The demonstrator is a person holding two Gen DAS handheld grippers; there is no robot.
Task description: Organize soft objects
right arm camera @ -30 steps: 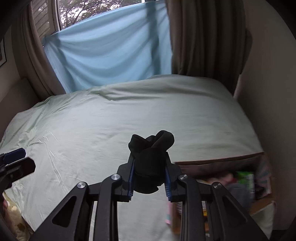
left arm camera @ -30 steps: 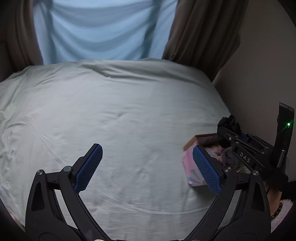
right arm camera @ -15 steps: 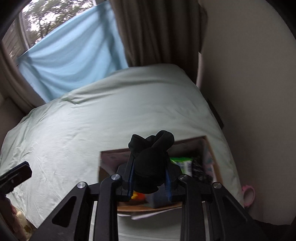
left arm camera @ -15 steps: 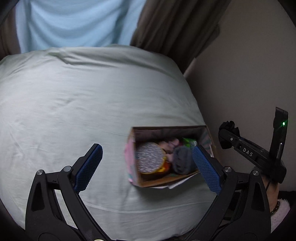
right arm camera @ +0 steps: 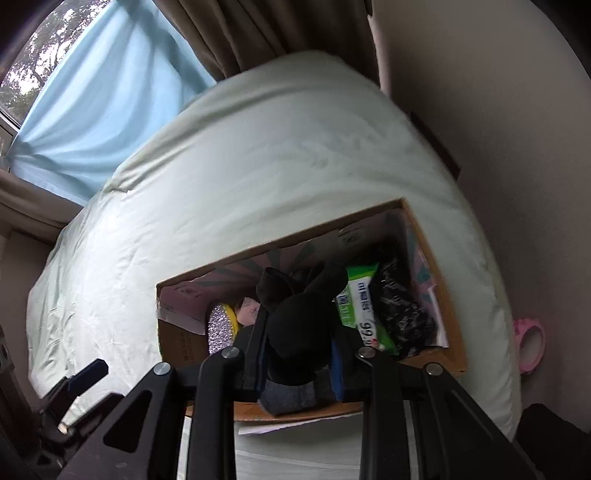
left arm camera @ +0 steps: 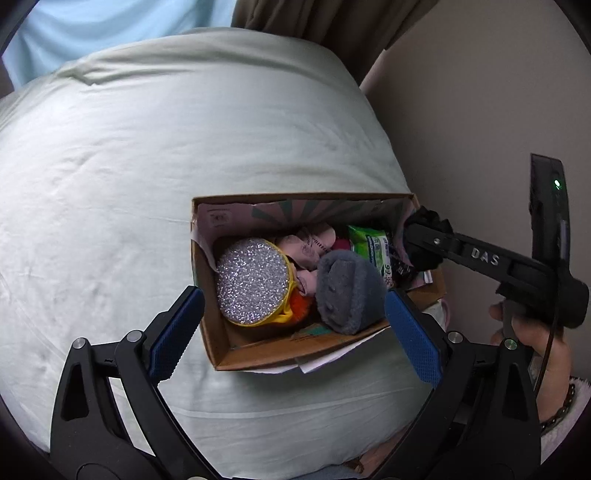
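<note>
An open cardboard box (left arm camera: 258, 352) (right arm camera: 456, 354) sits on the pale green bed near its right corner. Inside lie a glittery silver round pouch (left arm camera: 251, 286) (right arm camera: 218, 328), a grey knitted bundle (left arm camera: 347, 291) (right arm camera: 290, 397), a green wipes pack (left arm camera: 371, 243) (right arm camera: 356, 306), pink cloth (left arm camera: 306, 247) and a black patterned item (right arm camera: 402, 310). My right gripper (right arm camera: 299, 350) (left arm camera: 423, 243) is shut on a black rolled sock (right arm camera: 299, 317) (left arm camera: 424, 254) and hangs over the box's right side. My left gripper (left arm camera: 291, 328) stands open above the box's near edge, nothing between its blue pads (left arm camera: 173, 334).
The bed sheet (left arm camera: 147, 166) (right arm camera: 258, 166) stretches away to the left and back. A beige wall (left arm camera: 461, 110) runs close along the right. Brown curtains (right arm camera: 258, 33) and a blue drape (right arm camera: 96, 110) hang behind. A pink ring-shaped object (right arm camera: 530, 339) lies on the floor at right.
Both grippers have swung right and down, from the bare bed to over the box. The right gripper has rolled while keeping the black sock; the left stayed open.
</note>
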